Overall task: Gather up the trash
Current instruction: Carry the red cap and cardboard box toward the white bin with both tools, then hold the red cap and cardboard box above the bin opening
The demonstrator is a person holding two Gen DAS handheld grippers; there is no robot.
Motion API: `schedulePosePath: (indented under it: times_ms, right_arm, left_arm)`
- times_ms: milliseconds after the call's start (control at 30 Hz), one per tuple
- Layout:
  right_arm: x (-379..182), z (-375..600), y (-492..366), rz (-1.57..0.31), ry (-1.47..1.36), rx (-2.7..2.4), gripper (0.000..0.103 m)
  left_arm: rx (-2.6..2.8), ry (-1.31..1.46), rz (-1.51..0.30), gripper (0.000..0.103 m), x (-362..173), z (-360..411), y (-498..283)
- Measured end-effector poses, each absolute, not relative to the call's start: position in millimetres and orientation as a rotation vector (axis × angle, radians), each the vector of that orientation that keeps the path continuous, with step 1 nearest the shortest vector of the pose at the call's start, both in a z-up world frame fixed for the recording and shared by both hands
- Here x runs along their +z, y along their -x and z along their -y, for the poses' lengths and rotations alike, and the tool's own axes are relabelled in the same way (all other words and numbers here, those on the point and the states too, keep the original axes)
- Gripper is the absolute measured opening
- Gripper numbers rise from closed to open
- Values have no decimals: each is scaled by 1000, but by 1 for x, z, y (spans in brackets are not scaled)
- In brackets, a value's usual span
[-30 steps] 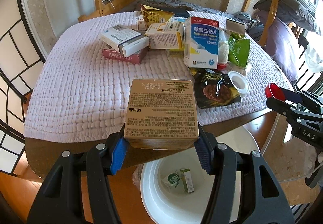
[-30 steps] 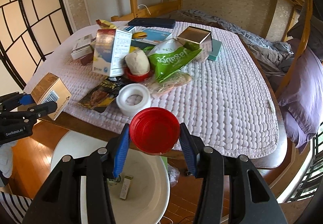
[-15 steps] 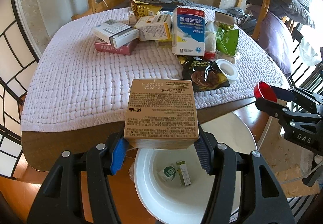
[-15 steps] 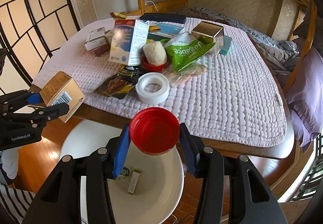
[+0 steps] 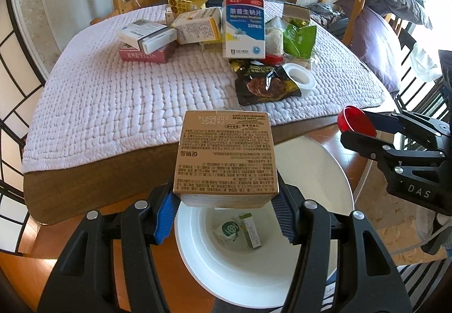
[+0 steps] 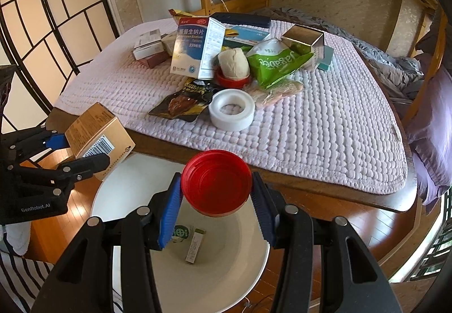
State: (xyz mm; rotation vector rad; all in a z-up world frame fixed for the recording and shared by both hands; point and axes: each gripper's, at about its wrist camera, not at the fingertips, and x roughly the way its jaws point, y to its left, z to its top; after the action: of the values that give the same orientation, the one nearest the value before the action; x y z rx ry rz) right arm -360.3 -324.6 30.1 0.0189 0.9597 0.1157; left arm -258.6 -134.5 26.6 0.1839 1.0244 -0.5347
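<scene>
Trash is hanging over a white round plastic bin (image 5: 319, 171) standing on the wooden floor at the edge of the bench (image 5: 93, 177). The left tongs (image 5: 226, 211) are pinching a tan printed cardboard box (image 5: 226, 154) between their blue pads, holding it above the bin's near rim. The right tongs (image 6: 216, 207) are clamping a red round plastic lid (image 6: 216, 180) by its edges, hollow side facing the camera, over the bin's opening. Inside the bin, a small green-and-white carton (image 6: 195, 246) and a crumpled white wrapper with a green logo (image 6: 180, 232) are lying on the bottom (touching each other, as far as the wrist views show). A quilted lilac-white cloth (image 6: 310, 126) is covering the bench, and more litter is sitting on it: a tall blue-and-white medicine box (image 6: 195, 49) standing upright, a green snack bag (image 6: 275, 64), a dark foil pouch (image 6: 183, 101) lying flat, and a white plastic ring-shaped lid (image 6: 232, 109) just beside the pouch.
</scene>
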Motion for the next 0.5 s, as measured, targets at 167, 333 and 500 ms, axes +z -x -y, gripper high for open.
schedulePosePath:
  times_ms: [167, 333, 500]
  right_arm:
    - [28, 321, 366, -968, -21, 125, 48]
    - [25, 318, 371, -979, -23, 134, 48]
    - [25, 316, 376, -980, -23, 142, 48]
  left_arm:
    - [-546, -190, -1035, 60, 24, 136, 265]
    - [-561, -199, -1037, 60, 23, 140, 271]
    - [-572, -200, -1036, 60, 23, 142, 275]
